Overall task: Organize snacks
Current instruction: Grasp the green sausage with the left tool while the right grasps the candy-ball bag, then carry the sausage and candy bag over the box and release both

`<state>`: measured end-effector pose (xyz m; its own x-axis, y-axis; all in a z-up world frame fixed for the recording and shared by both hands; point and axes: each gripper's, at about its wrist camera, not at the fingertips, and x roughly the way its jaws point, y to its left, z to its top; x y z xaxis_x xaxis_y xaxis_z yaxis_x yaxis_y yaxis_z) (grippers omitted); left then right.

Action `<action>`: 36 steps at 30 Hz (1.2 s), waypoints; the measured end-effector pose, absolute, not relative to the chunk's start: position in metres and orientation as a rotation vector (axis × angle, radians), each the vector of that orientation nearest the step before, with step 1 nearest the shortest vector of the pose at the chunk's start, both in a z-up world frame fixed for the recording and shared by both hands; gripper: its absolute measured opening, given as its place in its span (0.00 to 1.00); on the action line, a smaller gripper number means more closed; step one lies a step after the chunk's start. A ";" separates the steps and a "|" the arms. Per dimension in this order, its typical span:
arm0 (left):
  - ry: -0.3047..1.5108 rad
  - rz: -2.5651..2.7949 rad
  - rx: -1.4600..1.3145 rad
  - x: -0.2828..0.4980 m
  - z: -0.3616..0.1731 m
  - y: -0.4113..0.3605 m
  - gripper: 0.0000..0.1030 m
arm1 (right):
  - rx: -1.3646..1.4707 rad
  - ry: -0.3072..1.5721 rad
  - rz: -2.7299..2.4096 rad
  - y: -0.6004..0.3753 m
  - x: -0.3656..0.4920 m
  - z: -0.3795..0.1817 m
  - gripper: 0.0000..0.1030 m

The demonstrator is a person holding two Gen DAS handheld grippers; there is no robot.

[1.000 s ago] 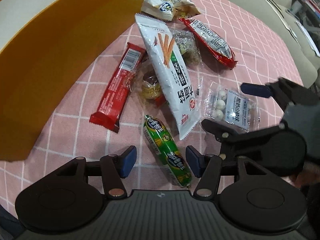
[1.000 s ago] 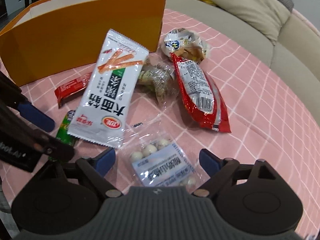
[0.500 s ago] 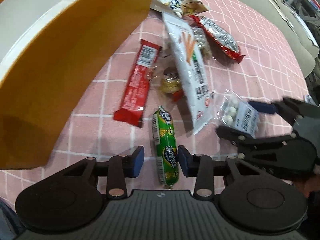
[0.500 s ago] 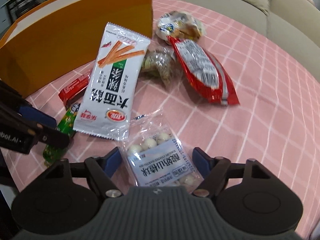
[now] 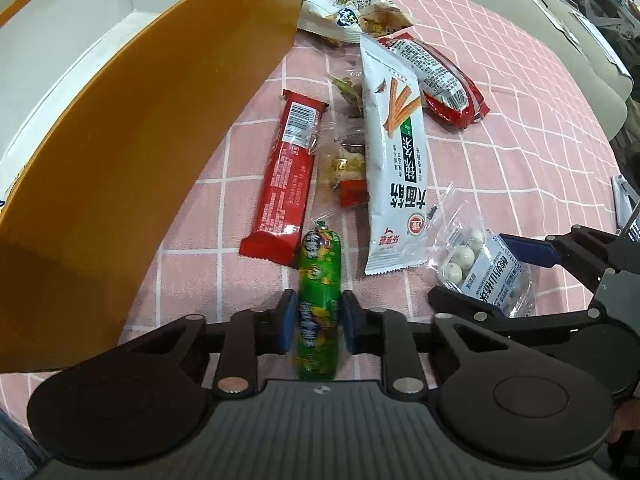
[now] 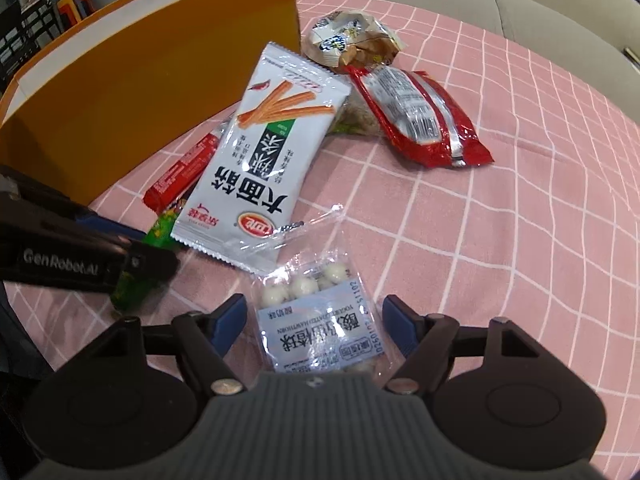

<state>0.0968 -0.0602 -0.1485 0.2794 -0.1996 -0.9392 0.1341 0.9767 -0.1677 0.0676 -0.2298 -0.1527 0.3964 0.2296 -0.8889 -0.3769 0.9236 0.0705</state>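
A green sausage stick (image 5: 319, 280) lies on the pink checked cloth beside the orange box (image 5: 140, 168). My left gripper (image 5: 318, 322) points down over it, its jaws closing, and both blue pads press on the stick's sides. A clear packet of white yogurt balls (image 6: 316, 320) lies between the blue pads of my right gripper (image 6: 314, 316). Those jaws are closing too, but a small gap still shows on each side of the packet. The left wrist view shows the same packet (image 5: 486, 272) inside the right gripper's fingers.
Close together lie a white noodle-stick bag (image 5: 398, 160), a red bar (image 5: 286, 176), a small clear cracker pack (image 5: 344, 164), a red bag (image 6: 420, 116) and a crumpled bag (image 6: 352, 40). The orange box (image 6: 140, 80) stands open at the left. A beige sofa (image 6: 560, 12) lies beyond.
The left jaws have closed from wide apart onto the green sausage stick. The right gripper has moved over the yogurt-ball packet and its jaws have narrowed around it.
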 end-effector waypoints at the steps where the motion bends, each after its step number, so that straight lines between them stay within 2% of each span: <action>1: 1.268 -0.225 -0.063 0.096 -0.149 -0.059 0.24 | -0.159 1.100 0.378 -0.229 0.066 -0.152 0.64; 13: 1.216 -0.245 -0.105 0.074 -0.129 -0.044 0.23 | 0.029 1.130 0.236 -0.237 0.049 -0.130 0.54; 28: 1.036 -0.243 -0.222 0.041 -0.054 -0.001 0.23 | 0.131 0.988 0.297 -0.219 0.021 -0.063 0.54; 36: 0.942 -0.156 -0.137 0.054 -0.012 0.047 0.23 | 0.089 0.877 0.460 -0.167 0.043 -0.012 0.54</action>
